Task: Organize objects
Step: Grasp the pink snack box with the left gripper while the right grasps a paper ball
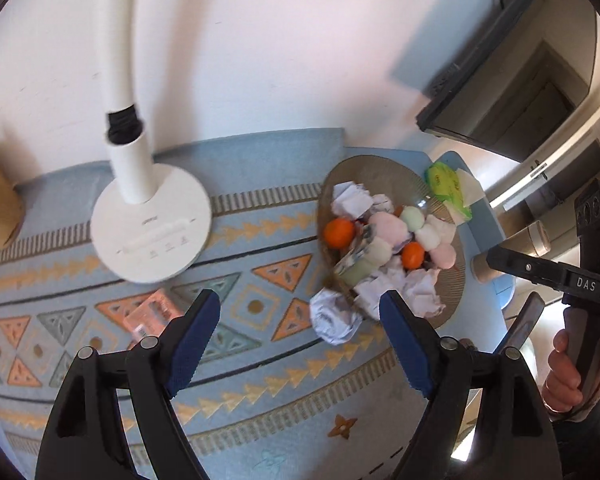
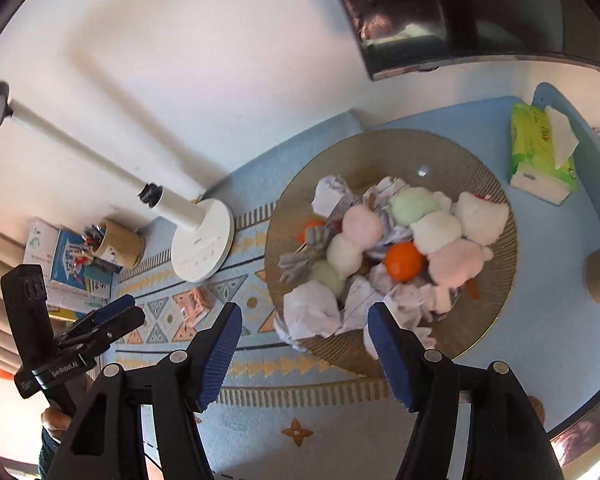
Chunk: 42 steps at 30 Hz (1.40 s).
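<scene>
At the right edge of the left wrist view, the right gripper (image 1: 540,276) bears a white label reading "DAS". Print elsewhere, on the lamp base (image 1: 152,228) and tissue pack (image 2: 540,152), is too blurred to read.

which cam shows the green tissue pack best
The right wrist view: the green tissue pack lies whole and unobstructed beyond the bowl, a white tissue sticking out. The left wrist view shows it small, distorted and blurred behind the bowl's far rim.
</scene>
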Tool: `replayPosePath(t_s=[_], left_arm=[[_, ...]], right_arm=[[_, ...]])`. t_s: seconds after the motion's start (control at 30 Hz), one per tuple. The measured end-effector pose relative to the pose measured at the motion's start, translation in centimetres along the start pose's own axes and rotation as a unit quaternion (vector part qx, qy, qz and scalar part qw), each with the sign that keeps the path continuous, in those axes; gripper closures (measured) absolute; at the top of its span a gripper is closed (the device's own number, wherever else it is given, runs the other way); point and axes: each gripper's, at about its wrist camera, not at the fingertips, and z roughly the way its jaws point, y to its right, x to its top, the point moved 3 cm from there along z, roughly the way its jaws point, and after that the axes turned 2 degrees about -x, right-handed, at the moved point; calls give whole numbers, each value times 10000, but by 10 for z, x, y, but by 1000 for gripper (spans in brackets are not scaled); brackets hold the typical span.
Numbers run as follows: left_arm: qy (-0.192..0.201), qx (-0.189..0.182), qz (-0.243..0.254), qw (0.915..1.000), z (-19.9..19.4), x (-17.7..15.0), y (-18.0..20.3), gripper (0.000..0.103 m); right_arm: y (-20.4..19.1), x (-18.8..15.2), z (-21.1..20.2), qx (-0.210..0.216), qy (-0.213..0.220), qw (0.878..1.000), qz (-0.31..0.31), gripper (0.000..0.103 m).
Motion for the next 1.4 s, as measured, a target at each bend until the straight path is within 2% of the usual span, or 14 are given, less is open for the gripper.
replayPosePath(t_s=[0.17,0.33,0.43,0.57,0.7,0.9,1.0,1.2,1.4], left_arm=[[-226,396,-624,9970,-15,-31,-74,22],[-474,481,-1023,9925,-12,-51,-124,22],[-676,603,-807,9926,1,-54,-132,22],[-862,790,-140,9930,22,-49,-127,22],[-1003,662,234,9925,38,-40,-122,22],[-1238,471,474,9901,60,-36,-125,22],[-1333,493,668,9876,70,-37,-126,22],[-1362,656,1031,9831,82,-38,-121,22],[-1328,646,1061,9833,86,-39,-119,22]], right_arm=[[-34,-33,40,260,-501,9984,45,39],[-51,-59,81,-82,-672,9974,241,39],[-55,-70,98,-215,-600,9970,434,39],[-51,-78,107,-241,-532,9943,894,39],[-43,-77,106,-508,-373,9908,1195,39],[-30,-72,123,-1046,-263,9835,1450,39],[-23,-68,134,-1210,-275,9799,1564,39],[-18,-58,145,-1375,-373,9778,1538,39],[-21,-50,156,-1436,-507,9787,1377,39]])
